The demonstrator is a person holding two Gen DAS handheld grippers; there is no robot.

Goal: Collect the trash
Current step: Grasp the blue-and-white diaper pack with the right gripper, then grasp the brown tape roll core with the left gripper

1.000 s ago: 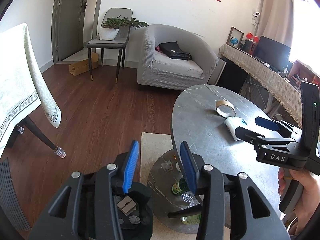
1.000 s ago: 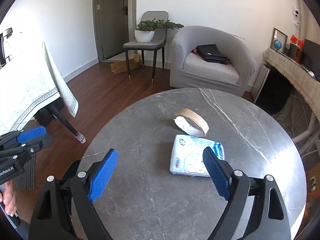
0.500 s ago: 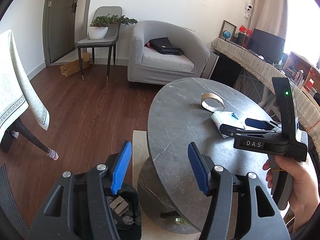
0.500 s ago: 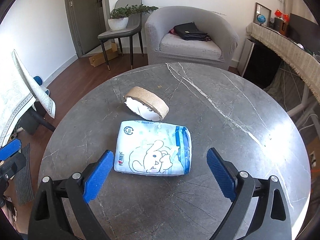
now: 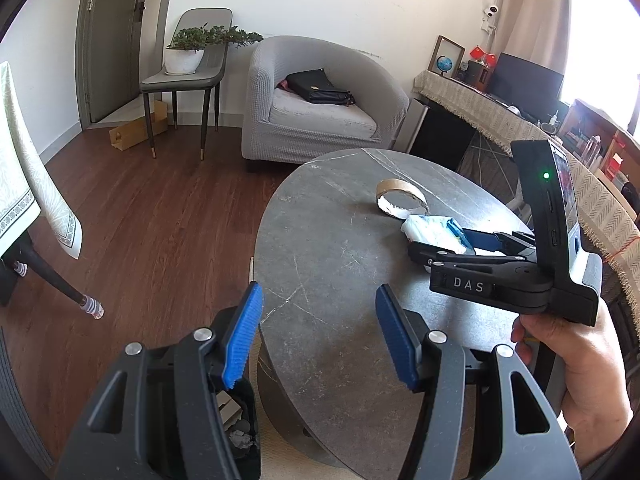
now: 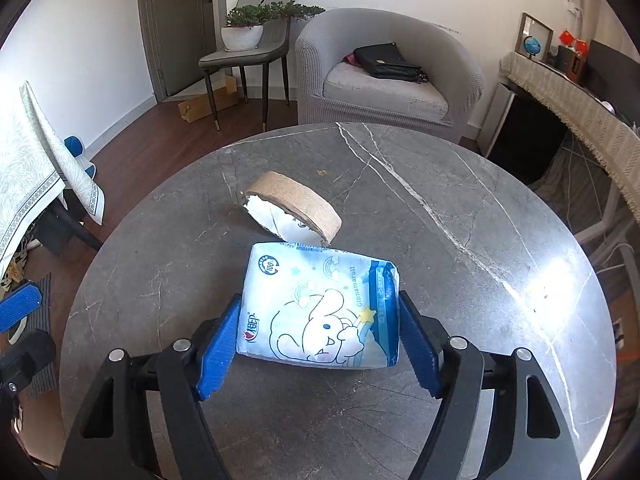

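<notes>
Now the round grey marble table (image 6: 460, 208) is filling both views, with the grey armchair (image 6: 384, 80) sitting beyond it and carrying a black bag (image 6: 386, 60). Down at the table's left edge, the black trash bin (image 5: 240, 436) is standing on the floor, holding crumpled grey scraps and a piece of cardboard. On the tabletop the blue-and-white tissue pack (image 6: 322, 312) is lying flat, touching the brown cardboard tape ring (image 6: 292, 210) behind it. The right gripper (image 6: 320, 340) is sitting around the pack, its blue pads against both short sides, where half a second ago they were standing wide and short of it. The left gripper (image 5: 320, 336) is hovering with its tongs apart over the near table edge, above the bin, holding nothing; it is sitting higher and nearer the table than a moment ago. The person's right hand (image 5: 576, 364) is gripping the handle, which is showing the letters "DAS". The pack is showing a white cartoon rabbit, a "100" seal and the word "Cinnamoroll" along its blue band.
</notes>
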